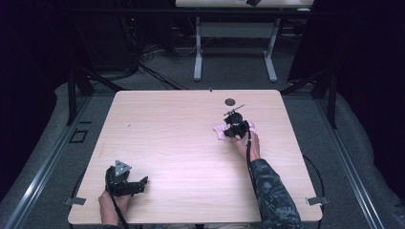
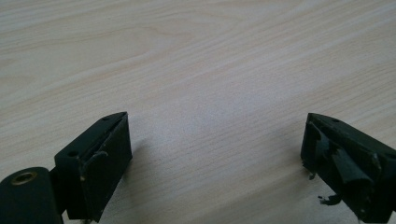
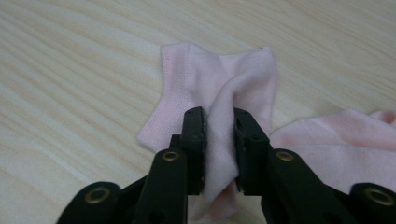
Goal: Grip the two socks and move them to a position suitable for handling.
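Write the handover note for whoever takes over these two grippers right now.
Right gripper: shut on a pinched-up fold of the pink cloth, far right part of the table.
Left gripper: open, holding nothing, resting near the table's front left edge.
Done: the cloth is gripped, but most of it lies crumpled on the wood.
Left: lift or spread it, probably; bring the left gripper over if a second hold is needed.

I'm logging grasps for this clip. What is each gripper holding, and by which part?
The right gripper pinches the pink cloth by a raised fold near its middle. The left gripper holds nothing; its jaws stand wide over bare table.
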`<act>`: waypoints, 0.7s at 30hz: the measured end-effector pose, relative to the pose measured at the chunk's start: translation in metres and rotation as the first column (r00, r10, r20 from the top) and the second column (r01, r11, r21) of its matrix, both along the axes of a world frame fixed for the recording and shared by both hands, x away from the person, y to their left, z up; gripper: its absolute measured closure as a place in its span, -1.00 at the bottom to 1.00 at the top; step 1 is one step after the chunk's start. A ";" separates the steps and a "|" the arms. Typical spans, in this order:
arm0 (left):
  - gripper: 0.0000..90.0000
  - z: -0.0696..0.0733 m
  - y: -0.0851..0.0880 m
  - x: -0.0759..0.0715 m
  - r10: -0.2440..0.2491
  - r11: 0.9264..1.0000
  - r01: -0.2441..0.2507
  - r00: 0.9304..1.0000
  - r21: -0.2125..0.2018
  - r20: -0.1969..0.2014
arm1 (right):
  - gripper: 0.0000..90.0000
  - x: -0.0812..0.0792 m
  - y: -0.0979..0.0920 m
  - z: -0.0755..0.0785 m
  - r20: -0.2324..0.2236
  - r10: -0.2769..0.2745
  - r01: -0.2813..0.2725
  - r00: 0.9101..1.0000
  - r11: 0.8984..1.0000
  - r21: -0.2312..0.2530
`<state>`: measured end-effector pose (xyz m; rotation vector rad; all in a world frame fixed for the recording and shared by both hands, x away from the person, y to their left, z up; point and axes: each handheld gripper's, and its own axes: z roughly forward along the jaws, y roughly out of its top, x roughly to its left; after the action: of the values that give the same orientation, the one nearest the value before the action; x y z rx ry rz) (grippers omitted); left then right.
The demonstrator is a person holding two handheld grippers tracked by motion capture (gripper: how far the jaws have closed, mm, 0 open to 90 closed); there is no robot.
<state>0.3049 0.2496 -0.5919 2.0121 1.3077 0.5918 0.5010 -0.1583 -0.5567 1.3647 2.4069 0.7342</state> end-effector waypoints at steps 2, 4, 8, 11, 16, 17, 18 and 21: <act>-0.80 0.000 0.000 0.000 -0.001 1.000 0.001 1.000 0.000 0.000 | 0.76 -0.002 -0.001 0.003 -0.002 -0.002 0.002 1.000 1.000 0.013; -0.80 0.000 0.000 0.000 -0.002 1.000 0.002 1.000 -0.001 0.000 | 0.77 -0.005 -0.003 0.008 0.001 0.007 -0.007 1.000 0.999 0.038; -0.79 0.000 0.000 0.000 -0.002 1.000 0.002 1.000 -0.001 0.000 | 0.77 -0.016 -0.006 0.026 0.032 0.021 -0.023 0.999 0.996 0.082; -0.79 0.000 0.000 0.000 -0.001 1.000 0.001 1.000 -0.002 0.000 | 0.77 -0.040 -0.008 0.048 0.056 0.059 -0.066 0.997 0.990 0.122; -0.79 0.000 0.000 0.000 -0.002 1.000 0.002 1.000 -0.003 -0.001 | 0.77 -0.070 -0.006 0.060 0.074 0.121 -0.131 0.990 0.980 0.149; -0.79 0.000 0.000 0.000 0.000 1.000 0.000 1.000 -0.003 -0.002 | 0.77 -0.083 -0.004 0.063 0.074 0.150 -0.159 0.986 0.976 0.151; -0.79 0.000 0.000 0.000 0.000 1.000 0.000 1.000 -0.003 -0.002 | 0.77 -0.083 -0.004 0.063 0.074 0.150 -0.159 0.986 0.976 0.151; -0.79 0.000 0.000 0.000 0.000 1.000 0.000 1.000 -0.002 -0.001 | 0.77 -0.110 0.001 0.066 0.087 0.211 -0.222 0.974 0.965 0.143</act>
<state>0.3050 0.2499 -0.5918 2.0105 1.3088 0.5891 0.3909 -0.1574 -0.4905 1.1155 2.5136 1.0233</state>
